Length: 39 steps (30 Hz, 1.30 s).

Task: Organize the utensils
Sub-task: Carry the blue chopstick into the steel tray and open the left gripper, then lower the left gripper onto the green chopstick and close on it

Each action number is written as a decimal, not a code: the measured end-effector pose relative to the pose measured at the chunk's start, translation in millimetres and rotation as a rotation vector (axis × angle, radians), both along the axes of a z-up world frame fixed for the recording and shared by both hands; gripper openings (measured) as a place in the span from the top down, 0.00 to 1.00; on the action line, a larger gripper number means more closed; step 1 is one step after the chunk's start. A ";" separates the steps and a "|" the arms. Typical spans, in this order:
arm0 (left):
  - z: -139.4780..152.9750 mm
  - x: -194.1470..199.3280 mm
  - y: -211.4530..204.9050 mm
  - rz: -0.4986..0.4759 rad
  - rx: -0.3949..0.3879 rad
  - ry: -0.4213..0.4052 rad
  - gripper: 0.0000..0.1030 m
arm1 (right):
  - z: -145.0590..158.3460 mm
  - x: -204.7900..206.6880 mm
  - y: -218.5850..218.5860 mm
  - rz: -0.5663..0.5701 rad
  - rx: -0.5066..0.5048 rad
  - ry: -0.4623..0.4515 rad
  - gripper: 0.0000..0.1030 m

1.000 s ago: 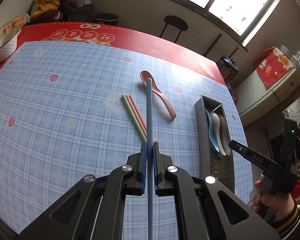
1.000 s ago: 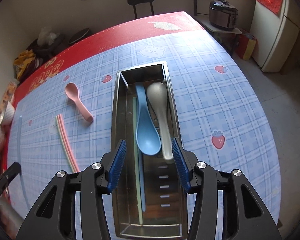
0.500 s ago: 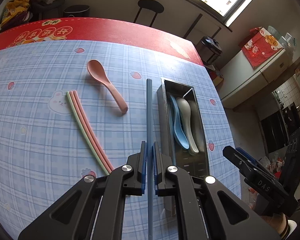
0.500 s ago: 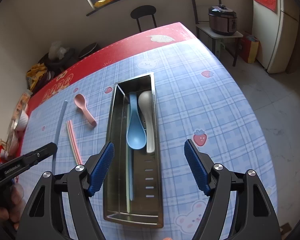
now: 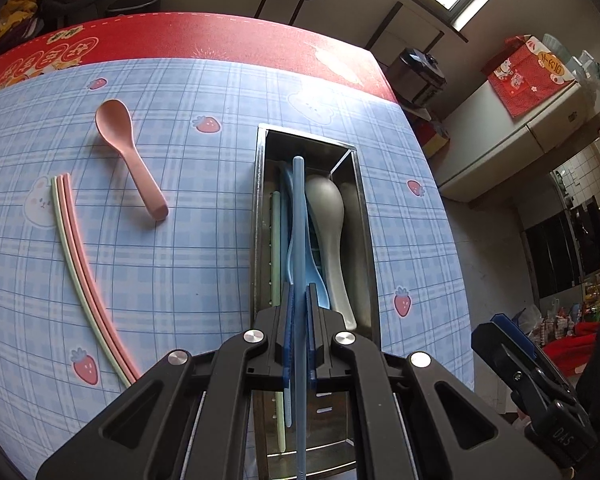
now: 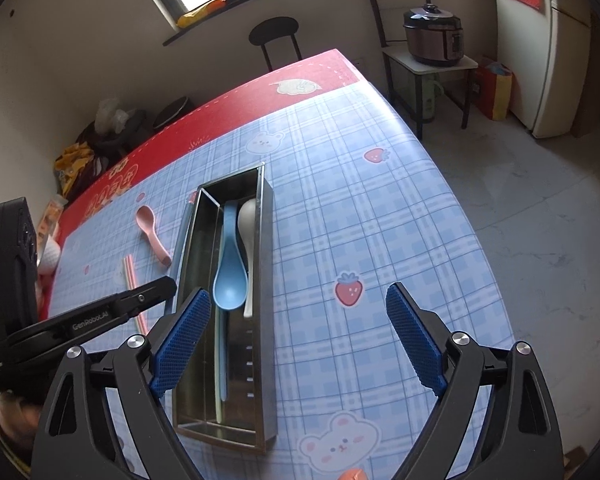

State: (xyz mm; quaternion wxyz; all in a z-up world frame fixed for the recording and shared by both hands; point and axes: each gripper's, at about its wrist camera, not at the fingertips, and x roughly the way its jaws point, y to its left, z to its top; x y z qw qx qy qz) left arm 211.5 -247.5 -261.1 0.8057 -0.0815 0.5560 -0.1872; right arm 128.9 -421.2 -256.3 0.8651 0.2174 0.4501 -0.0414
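Pinching a blue chopstick (image 5: pixel 299 208) in the left tongs (image 5: pixel 298 320), squeezed down narrow on the shaft, with no gap either side. Running that stick straight out ahead of the left tongs, lengthwise over the steel tray (image 5: pixel 366 240), tip close to the far end wall. Touching the tray's contents or hanging just clear of them? Cannot tell from here.

Below the stick, inside the tray: a blue spoon (image 5: pixel 316 276), a grey spoon (image 5: pixel 326 208) just to its right, and a pale green chopstick (image 5: pixel 275 240) along the left wall.

Off to the left of the left tongs, out on the checked surface (image 5: pixel 180 260): a pink spoon (image 5: pixel 130 152), bowl at the far end, lying alone. Further left, pink and green chopsticks (image 5: pixel 80 264) lying side by side, touching, well apart from the tray.

Over to the right tongs (image 6: pixel 299 291) now: spread wide, just been opening, gripping nothing. Between those blue pads (image 6: pixel 414 344), only bare surface and the tray's right wall below. Left pad over the tray's near left side. Tray itself stretching away ahead and slightly left of the right tongs, long axis roughly in line with them.

From that side, left tongs in view low on the left, blue chopstick slanting along the tray's left wall.
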 end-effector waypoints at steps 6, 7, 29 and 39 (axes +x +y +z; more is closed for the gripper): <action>-8.2 9.8 -6.1 0.027 0.031 0.012 0.94 | -7.5 -2.0 -15.7 -0.024 0.018 0.012 0.16; -9.1 11.4 -7.0 0.026 0.035 0.012 0.94 | -8.4 -1.9 -16.6 -0.026 0.018 0.014 0.16; 34.8 -32.3 91.2 0.056 0.085 -0.160 0.63 | 6.3 8.3 26.4 0.033 0.082 -0.029 0.16; 38.6 -53.4 150.9 0.158 0.163 -0.209 0.26 | 13.1 11.8 82.9 0.059 -0.027 -0.025 0.16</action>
